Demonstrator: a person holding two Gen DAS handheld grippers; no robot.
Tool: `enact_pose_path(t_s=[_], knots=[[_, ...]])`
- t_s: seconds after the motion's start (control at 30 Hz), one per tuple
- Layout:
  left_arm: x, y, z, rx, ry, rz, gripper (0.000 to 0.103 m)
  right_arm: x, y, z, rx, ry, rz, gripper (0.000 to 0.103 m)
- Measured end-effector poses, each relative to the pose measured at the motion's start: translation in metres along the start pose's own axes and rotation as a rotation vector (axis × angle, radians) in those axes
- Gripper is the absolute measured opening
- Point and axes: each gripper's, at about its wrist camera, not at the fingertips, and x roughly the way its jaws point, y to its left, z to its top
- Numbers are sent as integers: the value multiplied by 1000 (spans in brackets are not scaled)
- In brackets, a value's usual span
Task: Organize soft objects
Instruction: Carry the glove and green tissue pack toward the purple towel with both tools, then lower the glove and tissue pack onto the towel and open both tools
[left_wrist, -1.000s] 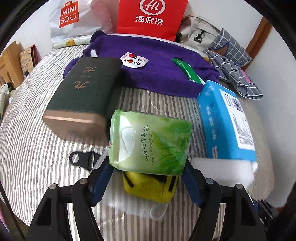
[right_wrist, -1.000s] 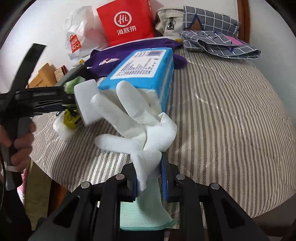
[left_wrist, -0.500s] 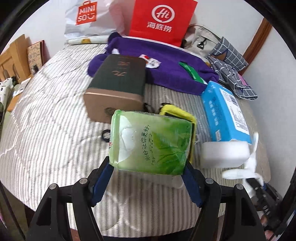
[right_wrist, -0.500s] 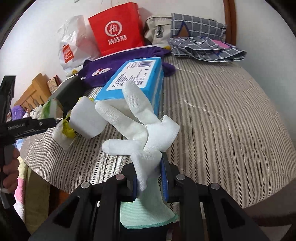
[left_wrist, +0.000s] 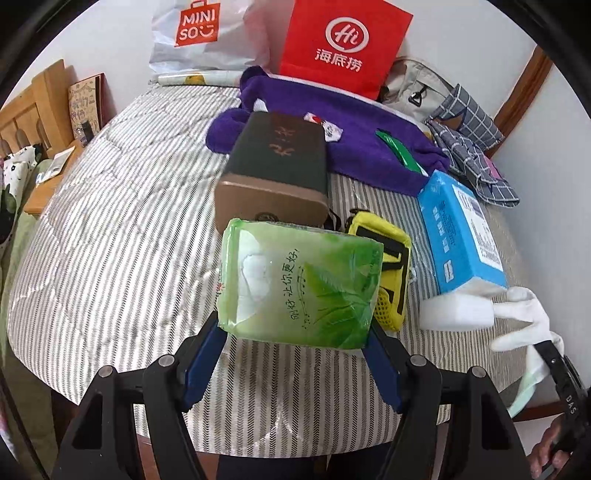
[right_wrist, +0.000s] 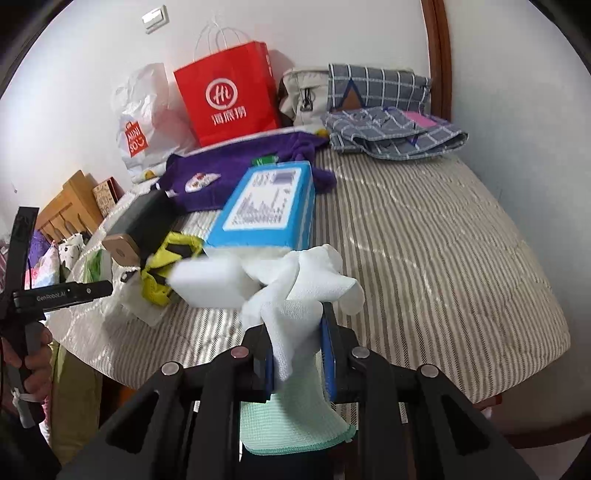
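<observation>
My left gripper (left_wrist: 295, 343) is shut on a green tissue pack (left_wrist: 301, 284) and holds it above the near edge of the striped bed (left_wrist: 110, 236). My right gripper (right_wrist: 300, 350) is shut on a white glove (right_wrist: 299, 295) with a mint green cuff, held over the bed's near edge; the glove also shows in the left wrist view (left_wrist: 524, 317). A white sponge block (right_wrist: 210, 280), a yellow pouch (left_wrist: 391, 266) and a blue tissue box (right_wrist: 266, 206) lie on the bed just beyond the grippers.
A dark green box with a tan end (left_wrist: 275, 170) lies mid-bed on a purple towel (left_wrist: 354, 129). A red paper bag (left_wrist: 343, 40), a white Miniso bag (left_wrist: 195, 33), a beige bag (right_wrist: 303, 96) and checked cloth (right_wrist: 391, 129) sit at the far side. Wooden furniture (left_wrist: 33, 110) stands left.
Both grippers have pulled back toward the near edge with their loads. The yellow pouch, once under the tissue pack, now lies beyond it. The glove's fingers have drooped and bunched.
</observation>
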Motion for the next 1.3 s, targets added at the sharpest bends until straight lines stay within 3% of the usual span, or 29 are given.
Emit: enact_pose_path(t_s=[0.63, 1.3], knots=[[-39, -2, 40, -11, -93, -3, 71, -32, 32, 55, -69, -100, 40, 20], [-37, -5, 124, -20, -130, 34, 71, 4, 53, 149, -124, -119, 61, 20]])
